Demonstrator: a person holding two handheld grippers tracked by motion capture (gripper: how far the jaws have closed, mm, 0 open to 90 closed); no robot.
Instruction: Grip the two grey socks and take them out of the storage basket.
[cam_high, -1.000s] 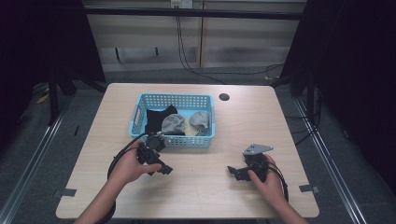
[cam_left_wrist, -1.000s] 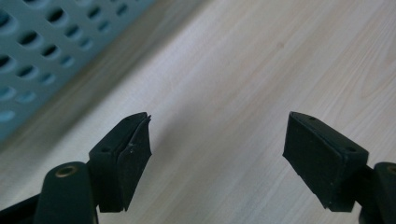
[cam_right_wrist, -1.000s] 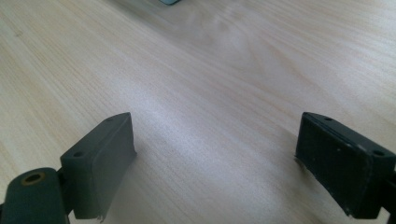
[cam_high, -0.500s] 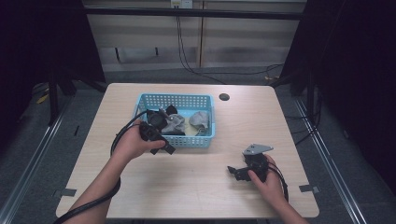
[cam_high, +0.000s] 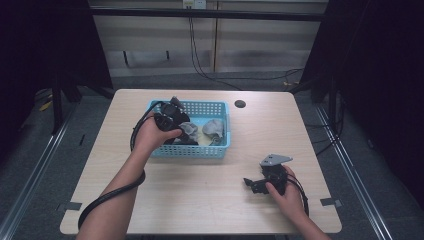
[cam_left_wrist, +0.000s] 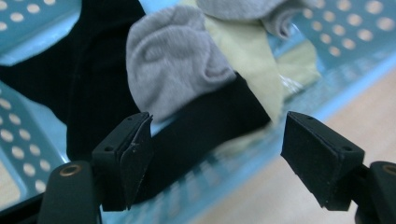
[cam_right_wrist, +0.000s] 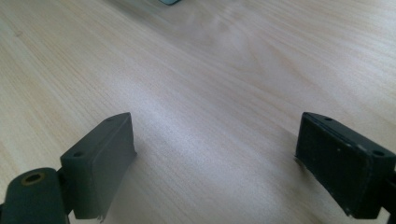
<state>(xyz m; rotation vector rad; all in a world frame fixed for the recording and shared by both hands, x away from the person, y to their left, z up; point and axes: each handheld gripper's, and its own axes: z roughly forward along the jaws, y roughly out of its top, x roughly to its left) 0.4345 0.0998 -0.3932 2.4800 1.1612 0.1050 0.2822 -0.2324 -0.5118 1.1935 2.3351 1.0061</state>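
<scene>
Soft knit in a hard plastic shell: blue basket (cam_high: 192, 150), rectangular, walls a lattice of round holes, on a pale wood-grain table (cam_high: 200, 200). Inside, a jumble of cloth: two grey ribbed socks (cam_left_wrist: 173, 60) bunched into rounded lumps, one black cloth (cam_left_wrist: 93, 88) lying flat and matte, one pale yellow-green piece (cam_left_wrist: 252, 51) underneath (thin, smooth weave).

Left gripper (cam_left_wrist: 217, 144) over the near left part of the basket, jaws wide apart with nothing pinched, pointing at the black cloth and the nearer grey sock. Right gripper (cam_high: 257, 184) low over the table's near right, well apart from the basket, jaws likewise spread wide over bare wood, grey three-cornered plate on top.

Against a second ago: left hand (cam_high: 150, 135) then on the table in front of the basket, now lifted and carried forward over its rim, cable trailing along the forearm. Right hand (cam_high: 285, 192) unmoved. Basket and cloths where they were.

Count: two grippers, one basket, two grey socks, one black cloth, one yellowish piece, one dark round hole (cam_high: 240, 104) in the tabletop.
</scene>
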